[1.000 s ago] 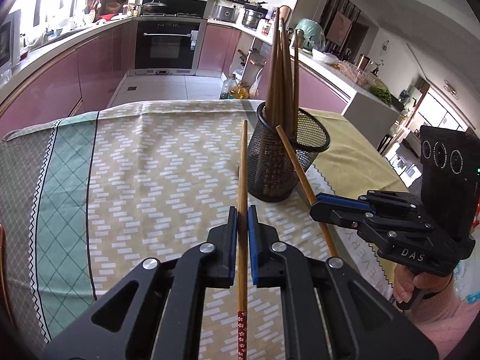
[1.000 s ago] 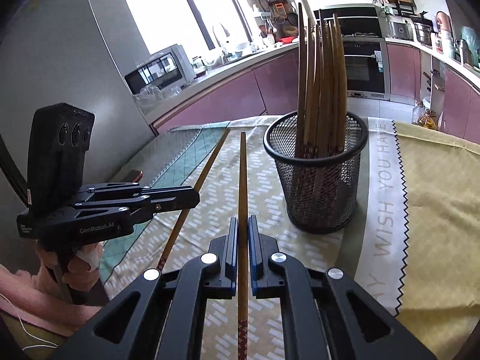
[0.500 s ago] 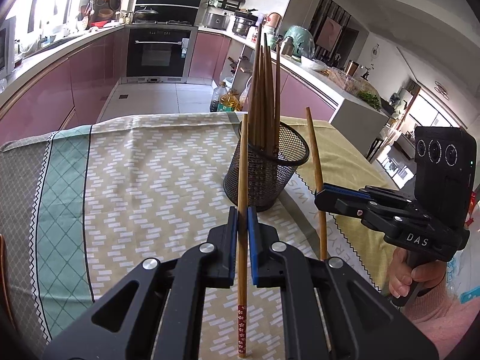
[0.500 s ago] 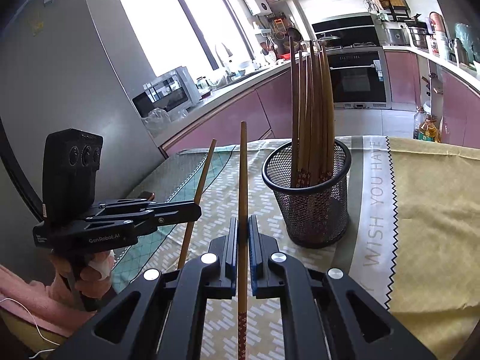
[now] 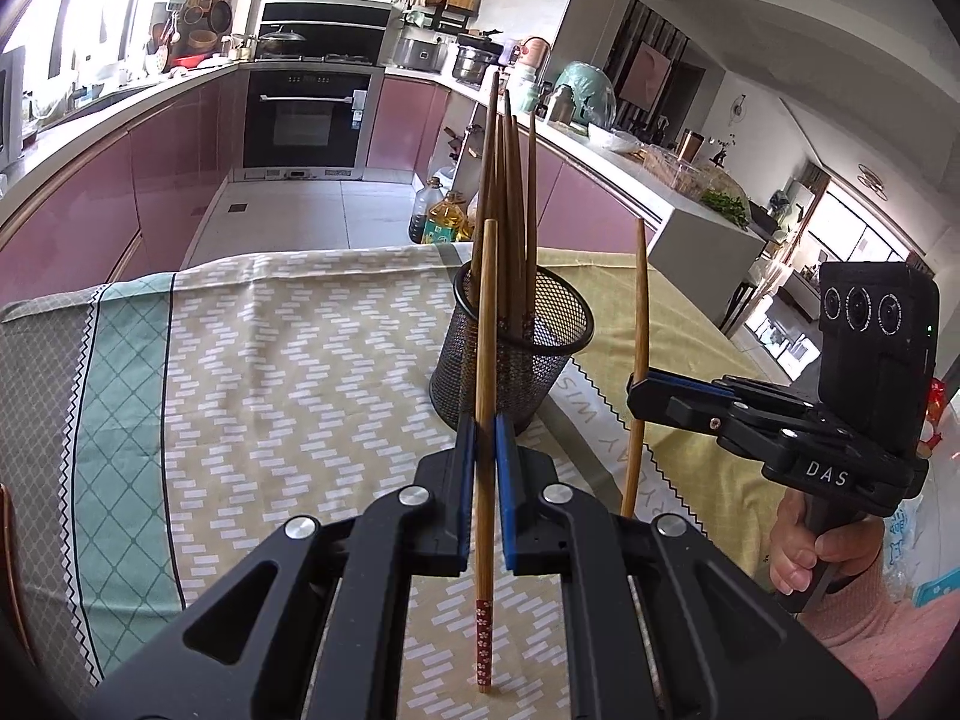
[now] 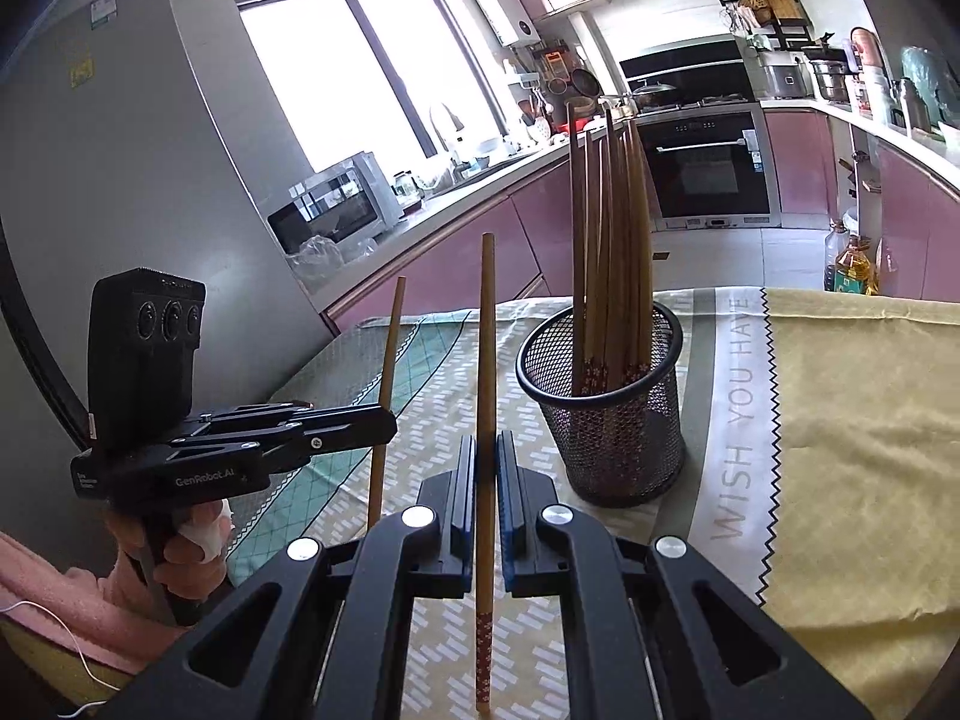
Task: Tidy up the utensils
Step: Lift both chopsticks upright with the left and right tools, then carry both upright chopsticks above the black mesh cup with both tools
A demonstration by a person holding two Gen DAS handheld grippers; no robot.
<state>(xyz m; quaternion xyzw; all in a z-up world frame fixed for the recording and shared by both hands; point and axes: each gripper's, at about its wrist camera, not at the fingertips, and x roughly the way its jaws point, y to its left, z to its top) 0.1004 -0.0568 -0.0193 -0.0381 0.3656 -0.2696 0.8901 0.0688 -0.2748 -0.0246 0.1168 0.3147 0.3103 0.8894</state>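
Observation:
My left gripper is shut on a wooden chopstick that stands nearly upright, its flower-patterned end down over the cloth. Just beyond it is a black mesh holder with several chopsticks standing in it. At the right my right gripper is shut on a second chopstick, also upright. In the right wrist view that right gripper clamps its chopstick, left of the mesh holder. The left gripper holds its chopstick further left.
A patterned tablecloth covers the table, with a yellow part to the right of the holder. A person's hand grips the right handle and a hand the left. Oil bottles stand on the floor past the table's far edge.
Both chopsticks have swung from slanting forward to nearly upright. The right gripper has risen a little and its chopstick now stands clear to the right of the holder.

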